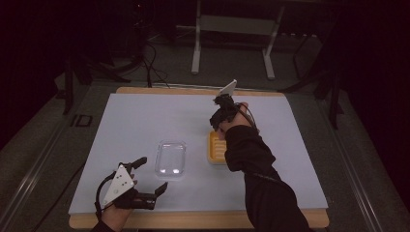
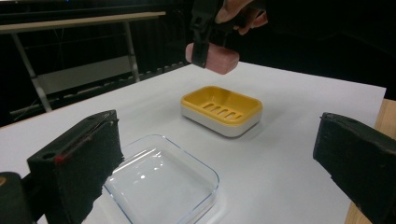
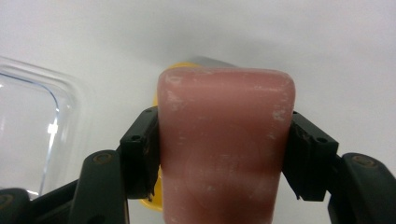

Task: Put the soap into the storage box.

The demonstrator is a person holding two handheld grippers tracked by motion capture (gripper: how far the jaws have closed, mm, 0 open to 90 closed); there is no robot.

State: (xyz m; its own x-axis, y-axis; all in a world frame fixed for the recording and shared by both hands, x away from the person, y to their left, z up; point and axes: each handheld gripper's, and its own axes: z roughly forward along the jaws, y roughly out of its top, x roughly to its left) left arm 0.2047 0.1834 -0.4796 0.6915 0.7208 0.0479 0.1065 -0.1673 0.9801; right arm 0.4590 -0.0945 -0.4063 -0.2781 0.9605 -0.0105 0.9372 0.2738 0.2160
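Clear lid (image 2: 161, 179) beside yellow dish (image 2: 222, 110) — soap (image 3: 225, 144) held above

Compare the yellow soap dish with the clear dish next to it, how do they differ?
The yellow soap dish is opaque, with a white base and drain slots; the clear dish is see-through and smooth-bottomed. The soap dish stands taller, while the clear dish is shallow and looks wider. The pink soap hangs above the soap dish, not the clear dish. Both are empty rounded rectangles on the table.
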